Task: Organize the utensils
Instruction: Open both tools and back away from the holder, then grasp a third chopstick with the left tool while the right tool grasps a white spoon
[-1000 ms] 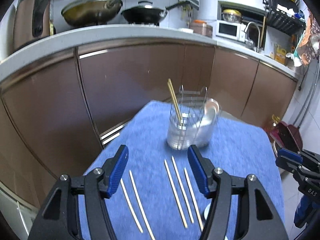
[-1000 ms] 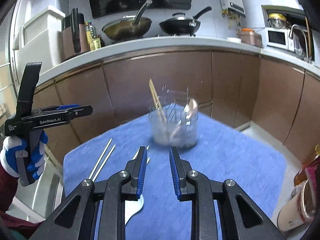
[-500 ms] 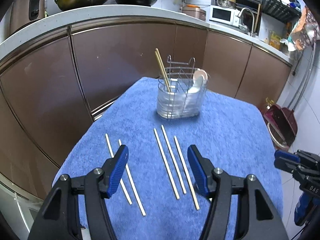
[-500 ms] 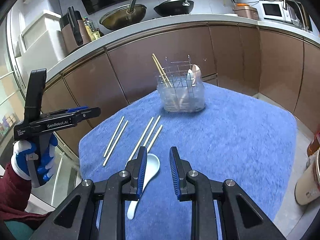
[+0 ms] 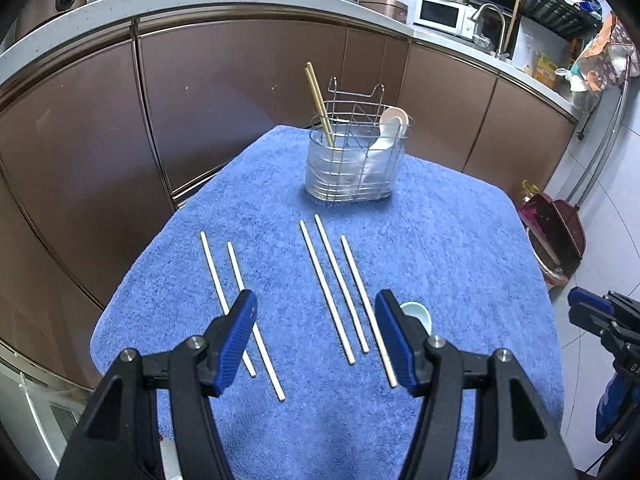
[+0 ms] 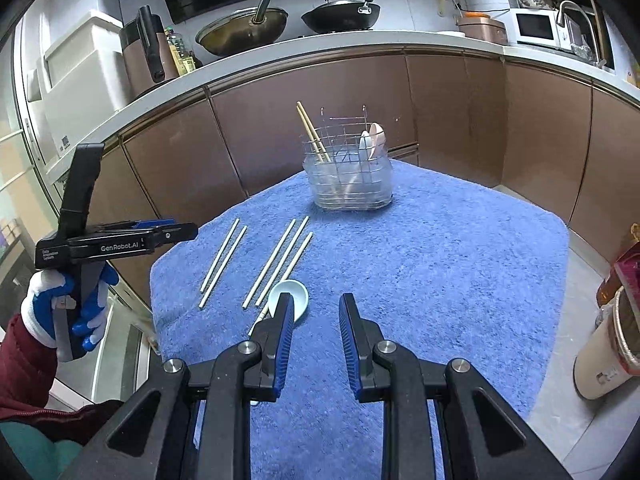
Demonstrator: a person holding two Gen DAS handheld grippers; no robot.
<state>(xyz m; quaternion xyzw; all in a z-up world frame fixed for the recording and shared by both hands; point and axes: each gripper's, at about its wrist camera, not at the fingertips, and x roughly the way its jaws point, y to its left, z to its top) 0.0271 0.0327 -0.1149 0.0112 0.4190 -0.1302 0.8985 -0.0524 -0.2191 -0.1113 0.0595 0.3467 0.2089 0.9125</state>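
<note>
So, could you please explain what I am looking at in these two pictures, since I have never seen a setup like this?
There is no robot here. A person holds a two-finger gripper in each hand, and each gripper carries a wide-angle camera looking forward along its fingers. One picture comes from the left gripper, the other from the right gripper. Both are open and hold nothing.

Below them a blue towel covers a table. On it lie five loose chopsticks, in a pair and a group of three, and a pale spoon. At the far end stands a wire utensil holder, already containing two chopsticks and some spoons. In the right-hand picture you also see the gloved left hand holding its gripper.
</note>
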